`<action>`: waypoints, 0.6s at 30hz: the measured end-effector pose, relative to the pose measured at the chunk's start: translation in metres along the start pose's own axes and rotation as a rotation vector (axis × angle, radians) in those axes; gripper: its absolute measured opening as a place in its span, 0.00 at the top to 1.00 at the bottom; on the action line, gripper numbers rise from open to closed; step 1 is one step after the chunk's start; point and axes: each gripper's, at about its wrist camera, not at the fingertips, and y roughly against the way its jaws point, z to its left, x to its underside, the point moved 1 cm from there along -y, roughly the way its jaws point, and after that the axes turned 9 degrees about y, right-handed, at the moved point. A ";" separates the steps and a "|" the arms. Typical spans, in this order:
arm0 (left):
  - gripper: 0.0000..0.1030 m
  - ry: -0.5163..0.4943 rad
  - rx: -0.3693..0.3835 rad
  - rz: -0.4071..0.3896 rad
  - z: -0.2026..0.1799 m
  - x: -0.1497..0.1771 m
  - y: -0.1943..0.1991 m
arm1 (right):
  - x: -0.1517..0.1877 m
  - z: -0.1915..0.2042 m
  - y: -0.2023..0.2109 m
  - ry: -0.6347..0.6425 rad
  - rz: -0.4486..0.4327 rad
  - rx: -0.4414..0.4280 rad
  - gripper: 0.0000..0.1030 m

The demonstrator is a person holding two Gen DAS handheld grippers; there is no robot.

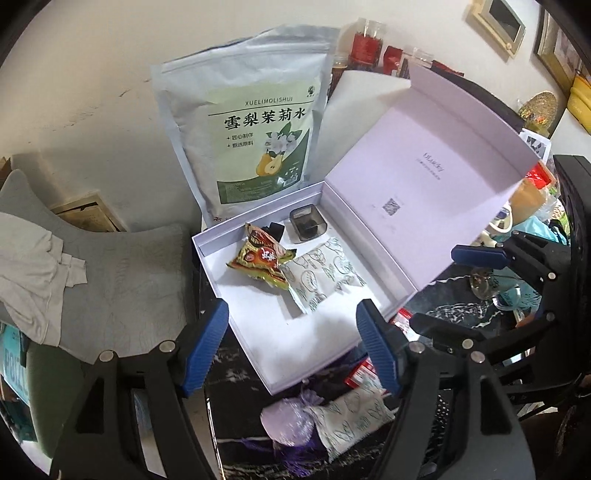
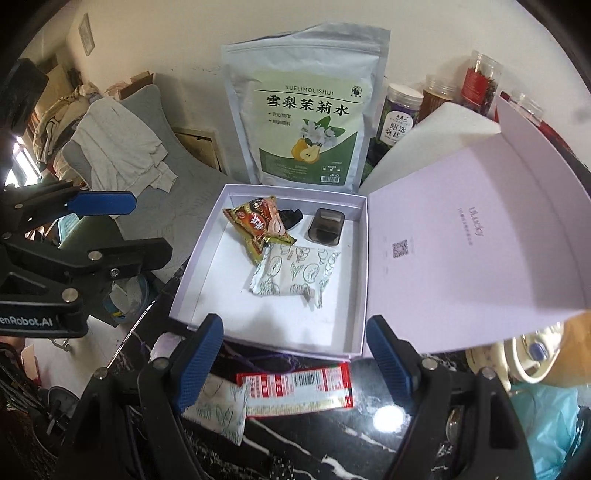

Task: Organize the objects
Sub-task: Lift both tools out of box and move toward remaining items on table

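2 grippers, left gripper (image 1: 291, 347) and right gripper (image 2: 295, 363), jaws wide apart, empty, above box (image 2: 360, 277) near edge; snack packet (image 2: 258, 225), sachet (image 2: 295, 275) inside box.

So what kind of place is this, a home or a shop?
Probably a lived-in home: a grey chair draped with white clothes, framed pictures on the wall, and jars of dried tea behind the open gift box.

Both tongs (image 1: 291, 347) (image 2: 295, 354) — black frames, ribbed blue pads (image 2: 197, 363), silver screws.
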 end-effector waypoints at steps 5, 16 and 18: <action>0.32 -0.007 -0.013 -0.014 -0.014 0.016 0.023 | 0.014 0.007 0.017 0.003 -0.013 -0.008 0.22; 0.28 0.011 -0.010 -0.039 -0.035 0.049 0.055 | 0.048 0.015 0.044 0.016 0.005 0.004 0.22; 0.28 0.021 -0.006 -0.033 -0.038 0.057 0.057 | 0.056 0.016 0.046 0.016 0.012 0.000 0.22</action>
